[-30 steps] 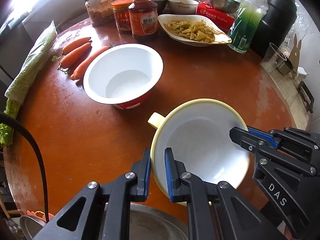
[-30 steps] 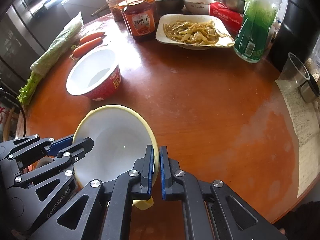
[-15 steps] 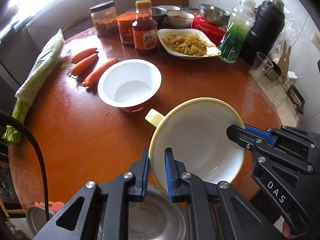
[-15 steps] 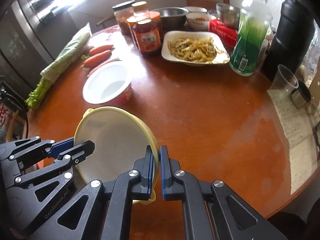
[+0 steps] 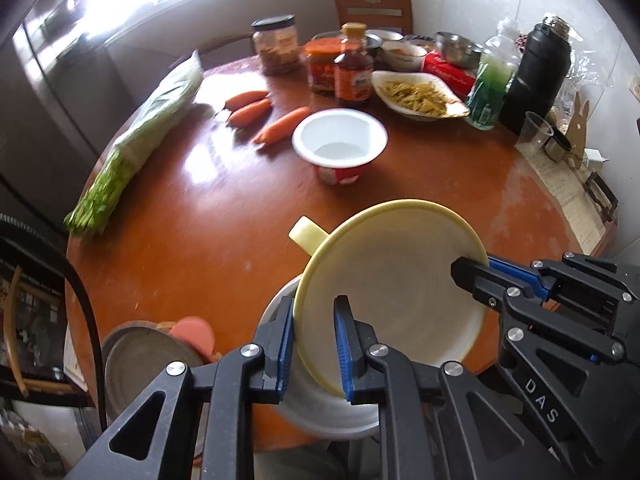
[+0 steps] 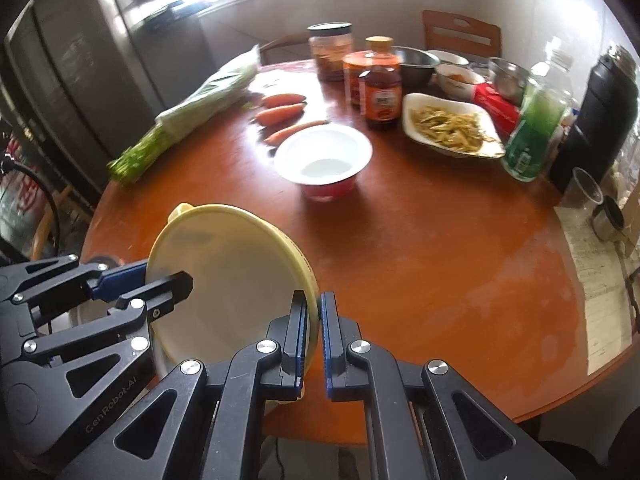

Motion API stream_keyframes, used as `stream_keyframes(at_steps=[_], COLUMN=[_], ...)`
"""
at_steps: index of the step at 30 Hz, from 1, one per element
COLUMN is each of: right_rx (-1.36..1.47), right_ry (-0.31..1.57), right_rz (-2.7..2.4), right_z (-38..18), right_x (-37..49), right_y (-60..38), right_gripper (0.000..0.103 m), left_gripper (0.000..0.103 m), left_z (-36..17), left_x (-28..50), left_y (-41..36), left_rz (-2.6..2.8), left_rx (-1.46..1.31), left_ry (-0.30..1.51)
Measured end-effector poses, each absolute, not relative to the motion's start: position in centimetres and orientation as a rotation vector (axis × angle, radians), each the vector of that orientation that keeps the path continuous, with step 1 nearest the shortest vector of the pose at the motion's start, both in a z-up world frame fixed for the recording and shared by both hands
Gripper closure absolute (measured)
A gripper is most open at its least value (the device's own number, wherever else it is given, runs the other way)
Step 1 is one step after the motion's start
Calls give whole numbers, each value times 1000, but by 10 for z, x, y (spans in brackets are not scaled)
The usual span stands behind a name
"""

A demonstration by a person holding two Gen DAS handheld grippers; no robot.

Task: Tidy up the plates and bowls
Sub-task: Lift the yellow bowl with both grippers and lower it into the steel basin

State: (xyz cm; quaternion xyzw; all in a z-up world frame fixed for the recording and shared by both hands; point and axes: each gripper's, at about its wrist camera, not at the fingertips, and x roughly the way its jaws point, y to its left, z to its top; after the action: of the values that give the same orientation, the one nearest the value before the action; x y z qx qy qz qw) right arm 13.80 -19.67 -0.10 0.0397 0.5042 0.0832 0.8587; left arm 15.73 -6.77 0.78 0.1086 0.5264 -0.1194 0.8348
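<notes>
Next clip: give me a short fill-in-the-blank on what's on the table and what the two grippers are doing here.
1. Both the left gripper and the right gripper are shut on the rim of the ____ bowl.
2. The empty white cup with the red base stands next to ____ carrots.
3. The noodles lie on a ____ plate.
4. The black flask stands ____.

Missing words: yellow; three; white; upright

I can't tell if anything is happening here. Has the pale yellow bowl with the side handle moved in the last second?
Yes. The pale yellow bowl, pinched by both claws, has risen and pulled back from the red-sided white cup, which looks smaller and farther off.
</notes>
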Motion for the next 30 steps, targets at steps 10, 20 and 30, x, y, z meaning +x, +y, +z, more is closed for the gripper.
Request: stream_keyframes(at_steps=[10,20,30], right_rx=[59,21,3], right_ry=[1124,1170,1184], right_rz=[207,184,164], right_z=[-26,-38,-51], right_x=[127,138,151], right_y=[-166,-160,-160], right_gripper=[95,95,94], left_gripper=[84,84,83], left_z=[-24,-42,-60], left_x=[141,147,158], left_y=[-39,-41,-43], left_rz=[-237,-244,-252], left_rx=[219,222,215], left_ry=[1188,1229,1246])
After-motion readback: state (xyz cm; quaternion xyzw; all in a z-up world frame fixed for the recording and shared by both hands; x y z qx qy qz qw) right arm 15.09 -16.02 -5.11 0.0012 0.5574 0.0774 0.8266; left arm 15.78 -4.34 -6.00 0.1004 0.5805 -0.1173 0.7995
